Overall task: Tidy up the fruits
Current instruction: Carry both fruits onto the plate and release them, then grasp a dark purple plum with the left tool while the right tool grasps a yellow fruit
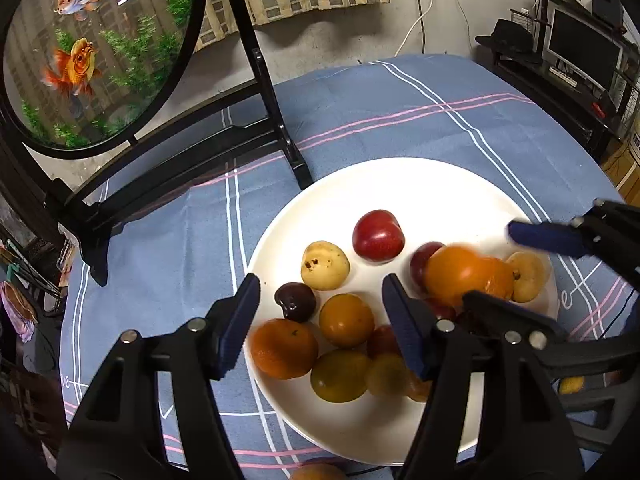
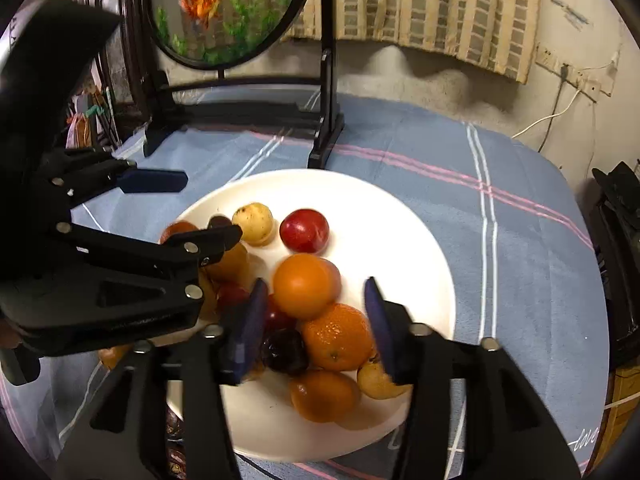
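Hovering over the white plate (image 1: 400,184), the left claw (image 1: 320,320) stands released and empty, its blue pads spread wide on either side of a cluster of small fruit: a dark plum (image 1: 295,301), a yellow-orange fruit (image 1: 346,320) and an orange mandarin (image 1: 284,348) lie in or near the gap, none of them touched. The right claw (image 2: 316,320) is likewise spread and holds nothing, its pads flanking a heap where a smooth orange fruit (image 2: 306,286) sits above a pitted mandarin (image 2: 338,338), with another dark plum (image 2: 285,350) just beside. Farther back on the plate a red plum (image 2: 304,230) and a speckled yellow fruit (image 2: 254,222) lie apart from the pile. The plate rests on the blue checked cloth of the worktop (image 2: 520,240), and a round goldfish screen (image 1: 96,52) on a black stand rises behind it. The risk I see lies in the crowding: both claws work close together over one plate, so they could knock each other, and a pad pushed down into the heap could nudge round fruit, setting it rolling over the shallow rim onto the cloth. Closing on two fruits at once, or squeezing a soft plum too hard, would also spoil the pick.
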A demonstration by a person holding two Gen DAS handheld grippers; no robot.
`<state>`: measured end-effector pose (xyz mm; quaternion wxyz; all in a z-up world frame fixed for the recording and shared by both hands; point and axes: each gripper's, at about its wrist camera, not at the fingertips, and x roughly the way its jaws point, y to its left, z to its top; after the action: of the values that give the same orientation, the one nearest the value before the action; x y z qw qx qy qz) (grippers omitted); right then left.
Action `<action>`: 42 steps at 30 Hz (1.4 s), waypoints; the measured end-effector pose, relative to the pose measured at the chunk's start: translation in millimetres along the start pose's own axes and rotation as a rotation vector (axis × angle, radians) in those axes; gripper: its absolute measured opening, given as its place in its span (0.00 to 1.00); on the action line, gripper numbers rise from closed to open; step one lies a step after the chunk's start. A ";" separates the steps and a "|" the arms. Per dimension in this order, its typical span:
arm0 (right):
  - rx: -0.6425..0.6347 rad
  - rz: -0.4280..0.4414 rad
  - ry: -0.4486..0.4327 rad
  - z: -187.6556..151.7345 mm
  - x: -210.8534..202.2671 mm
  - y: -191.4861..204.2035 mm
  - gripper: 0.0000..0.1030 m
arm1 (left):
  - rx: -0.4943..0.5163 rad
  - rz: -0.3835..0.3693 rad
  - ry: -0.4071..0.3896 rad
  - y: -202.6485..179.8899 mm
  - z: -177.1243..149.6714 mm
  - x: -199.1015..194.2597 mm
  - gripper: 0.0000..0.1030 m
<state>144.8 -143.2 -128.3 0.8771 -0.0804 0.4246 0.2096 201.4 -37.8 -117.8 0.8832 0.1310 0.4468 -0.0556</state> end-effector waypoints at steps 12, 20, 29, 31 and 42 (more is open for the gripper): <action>0.073 0.023 -0.045 -14.9 -44.6 -14.6 0.60 | 0.036 -0.011 -0.031 -13.2 -1.4 -24.2 0.64; 0.118 0.031 0.004 -55.7 -74.7 -29.3 0.60 | 0.054 -0.017 -0.069 -21.8 -6.3 -52.2 0.66; 0.166 0.020 0.175 -139.7 -72.5 -33.3 0.60 | -0.039 -0.111 -0.027 -7.8 -63.4 -84.4 0.70; 0.160 0.028 0.188 -142.9 -66.0 -29.7 0.60 | -0.049 -0.131 0.008 -9.5 -83.2 -85.8 0.71; 0.135 0.042 0.216 -142.3 -60.3 -22.1 0.26 | -0.108 -0.223 0.155 -43.4 -149.3 -66.4 0.71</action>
<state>20.0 -226.4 -171.3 0.8251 -0.0345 0.5313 0.1890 36.8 -38.7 -156.8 0.8402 0.0367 0.5279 -0.1188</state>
